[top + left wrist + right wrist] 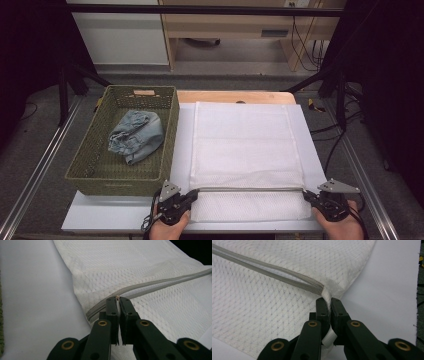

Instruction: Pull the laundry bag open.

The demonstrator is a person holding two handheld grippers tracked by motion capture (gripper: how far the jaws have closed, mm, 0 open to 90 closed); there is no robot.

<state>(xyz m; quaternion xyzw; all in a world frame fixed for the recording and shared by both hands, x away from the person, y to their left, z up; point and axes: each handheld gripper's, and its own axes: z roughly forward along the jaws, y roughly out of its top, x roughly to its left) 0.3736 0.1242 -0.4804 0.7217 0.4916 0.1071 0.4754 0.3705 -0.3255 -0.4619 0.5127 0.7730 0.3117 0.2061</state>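
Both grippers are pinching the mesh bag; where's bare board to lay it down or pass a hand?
Bare strips: between the basket and mesh bag, and along the board's right edge. Crowded: near edge, with left gripper and right gripper.

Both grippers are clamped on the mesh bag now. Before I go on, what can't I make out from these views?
- Zipper pull: hidden; in the left gripper view the left gripper covers that end.
- Inside the mesh bag: high view, the fabric hides any contents.
- Denim garment in the basket: bunched up, too crumpled to tell its type.
- Fabric under the right gripper: covered where it is pinched.
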